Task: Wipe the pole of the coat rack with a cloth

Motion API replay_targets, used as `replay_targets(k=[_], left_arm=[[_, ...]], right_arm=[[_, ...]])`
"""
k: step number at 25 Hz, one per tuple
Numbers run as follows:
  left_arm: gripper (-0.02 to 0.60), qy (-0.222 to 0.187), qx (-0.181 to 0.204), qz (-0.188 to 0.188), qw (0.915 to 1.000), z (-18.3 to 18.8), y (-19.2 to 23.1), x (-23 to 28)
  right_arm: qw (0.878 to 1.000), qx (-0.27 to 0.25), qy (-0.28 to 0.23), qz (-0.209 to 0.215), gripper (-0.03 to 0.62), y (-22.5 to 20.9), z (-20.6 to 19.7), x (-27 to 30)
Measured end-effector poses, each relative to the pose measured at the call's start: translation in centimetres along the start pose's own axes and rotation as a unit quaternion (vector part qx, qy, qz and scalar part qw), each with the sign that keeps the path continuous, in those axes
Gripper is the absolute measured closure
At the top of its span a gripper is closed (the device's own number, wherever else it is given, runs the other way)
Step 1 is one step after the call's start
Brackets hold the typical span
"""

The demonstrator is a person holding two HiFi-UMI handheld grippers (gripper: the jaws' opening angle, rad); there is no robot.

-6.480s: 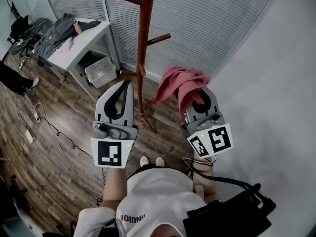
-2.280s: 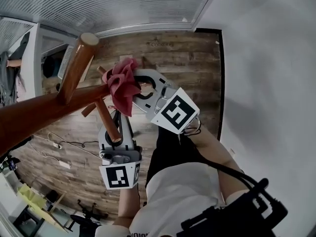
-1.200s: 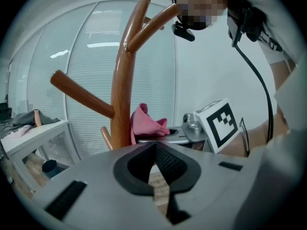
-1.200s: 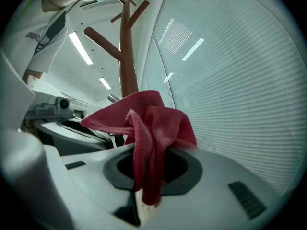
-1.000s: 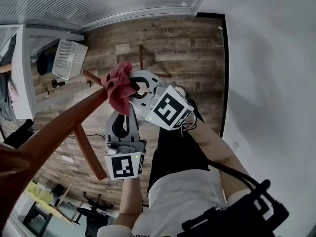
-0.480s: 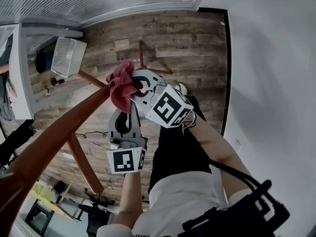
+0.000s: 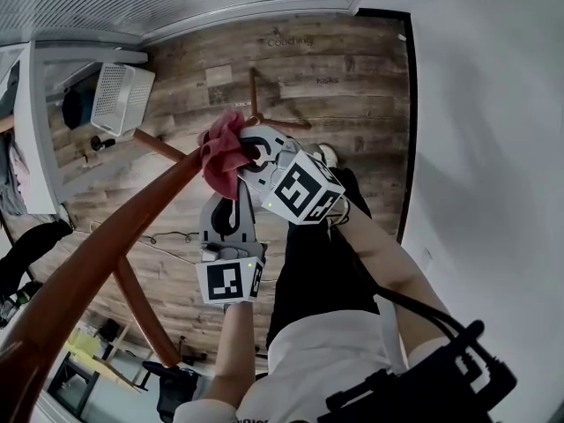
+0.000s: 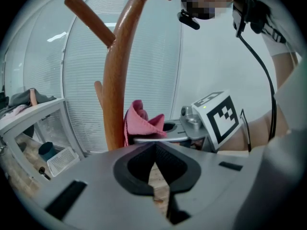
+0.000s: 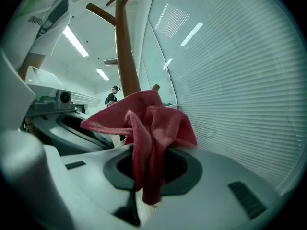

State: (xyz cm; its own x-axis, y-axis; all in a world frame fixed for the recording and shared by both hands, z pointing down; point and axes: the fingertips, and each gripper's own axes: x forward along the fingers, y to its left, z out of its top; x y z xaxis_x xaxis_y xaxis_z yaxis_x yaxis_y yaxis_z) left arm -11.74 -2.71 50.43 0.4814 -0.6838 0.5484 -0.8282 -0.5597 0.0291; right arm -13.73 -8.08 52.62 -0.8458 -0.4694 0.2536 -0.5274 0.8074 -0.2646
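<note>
- In the head view, the right gripper (image 7: 245, 154) is seen clamped on a red cloth (image 7: 220, 152). The cloth is bunched at the fingertips and laid against the wooden pole (image 7: 106, 245) of the coat rack. The pole runs slantwise away from the fingers toward the lower left. The left gripper (image 7: 233, 199) is held just beneath the right one, with its tips directed at the cloth. A white basket (image 7: 119, 100) is seen on the plank floor (image 7: 352, 69), well beyond the fingers and to their left.
- In the left gripper view, the two jaws are pressed together along their whole length and nothing is held between them. The pole is shown upright beyond the fingertips, slightly to their left. The cloth is seen just right of the pole and touching it, carried on the right gripper's fingers, which reach in from the right.
- In the right gripper view, the jaws are closed on the cloth. One fold is pinched between them and hangs down toward the camera, while the rest is heaped over the fingertips. The pole rises directly behind the heap, and slatted blinds (image 9: 230, 80) fill the space to the right of the fingers.
</note>
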Motion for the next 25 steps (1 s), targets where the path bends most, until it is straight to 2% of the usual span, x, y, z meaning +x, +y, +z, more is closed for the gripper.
replay_targets(k=[19, 25], left_arm=[[0.568, 0.052, 0.003, 0.004, 0.9986, -4.9, -0.6, 3.1], [0.568, 0.059, -0.019, 0.015, 0.9980, -6.0, 0.0, 3.5]], right_arm=[[0.999, 0.022, 0.025, 0.010, 0.510, -1.3, -6.0, 0.8], [0.999, 0.028, 0.028, 0.011, 0.510, -1.3, -6.9, 1.3]])
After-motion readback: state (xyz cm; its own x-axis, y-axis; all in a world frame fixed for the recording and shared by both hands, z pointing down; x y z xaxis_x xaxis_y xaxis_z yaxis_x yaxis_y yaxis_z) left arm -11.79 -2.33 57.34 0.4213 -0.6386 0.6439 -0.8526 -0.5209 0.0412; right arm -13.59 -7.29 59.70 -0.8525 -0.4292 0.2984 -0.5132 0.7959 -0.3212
